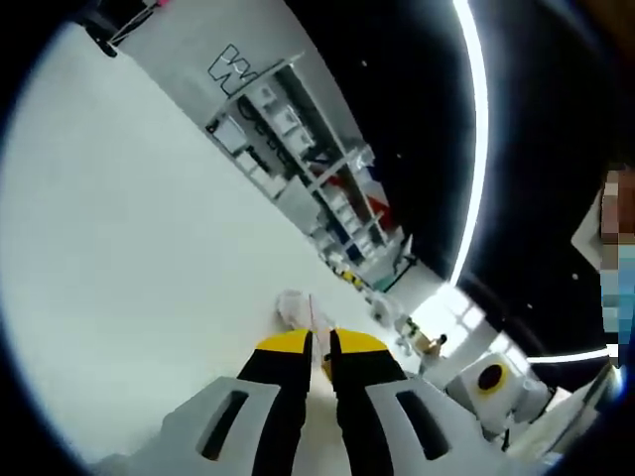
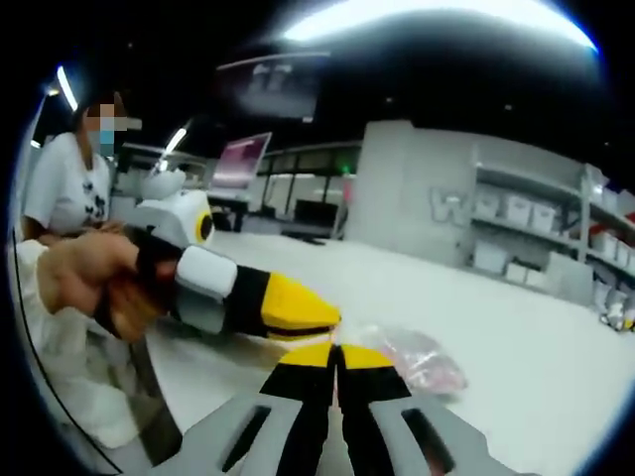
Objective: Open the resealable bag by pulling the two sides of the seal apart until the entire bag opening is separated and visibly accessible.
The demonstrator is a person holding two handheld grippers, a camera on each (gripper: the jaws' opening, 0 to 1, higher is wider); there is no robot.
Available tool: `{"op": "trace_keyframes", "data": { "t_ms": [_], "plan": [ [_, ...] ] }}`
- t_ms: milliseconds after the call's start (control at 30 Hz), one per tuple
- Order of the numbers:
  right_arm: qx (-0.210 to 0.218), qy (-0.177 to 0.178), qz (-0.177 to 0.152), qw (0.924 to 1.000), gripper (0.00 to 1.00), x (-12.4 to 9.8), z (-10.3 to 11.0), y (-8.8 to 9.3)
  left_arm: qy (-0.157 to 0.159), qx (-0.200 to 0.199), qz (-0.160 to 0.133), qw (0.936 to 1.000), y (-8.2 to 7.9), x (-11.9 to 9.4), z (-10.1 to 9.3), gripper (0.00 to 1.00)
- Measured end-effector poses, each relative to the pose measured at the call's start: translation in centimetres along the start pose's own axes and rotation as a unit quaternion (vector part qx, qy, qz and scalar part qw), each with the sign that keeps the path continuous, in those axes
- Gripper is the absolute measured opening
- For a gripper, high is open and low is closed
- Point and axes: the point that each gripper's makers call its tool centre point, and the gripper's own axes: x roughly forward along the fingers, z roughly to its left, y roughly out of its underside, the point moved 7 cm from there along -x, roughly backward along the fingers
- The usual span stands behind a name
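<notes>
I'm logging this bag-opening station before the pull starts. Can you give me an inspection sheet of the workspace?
Surface: white table, bare around the bag.
Job's things: clear bag with pinkish contents, lying beyond both jaw tips; seal state unclear.
Clutter: nothing seen.
Grippers: left gripper shut at the bag's edge; right gripper shut, near the bag; grip unclear for both.
Cables: nothing seen.
Surroundings: shelves with white bins, a monitor, a person.

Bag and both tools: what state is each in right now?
Bag: clear, lying on the white table; whether the seal is parted can't be told.
Left tool: jaws closed, tips at the bag's edge; grip unclear.
Right tool: jaws closed, tips beside the bag; grip unclear.
</notes>
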Motion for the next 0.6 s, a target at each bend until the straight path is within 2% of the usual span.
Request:
{"op": "trace_keyframes", "data": {
  "t_ms": [200,367,600],
  "plan": [
    [0.007,0.003,-0.011,0.9999,0.0,-0.13,-0.16,-0.16,-0.007,-0.003,0.006,1.0,0.03,0.0,0.14,0.05],
    [0.015,0.007,-0.013,0.9998,0.0,-0.11,-0.32,-0.2,-0.001,-0.003,0.02,0.9998,0.36,0.01,-0.25,0.07],
    [0.03,0.005,-0.022,0.9993,0.0,-0.21,-0.4,-0.37,-0.005,-0.002,0.022,0.9997,0.34,0.07,-0.12,0.05]
  ]
}}
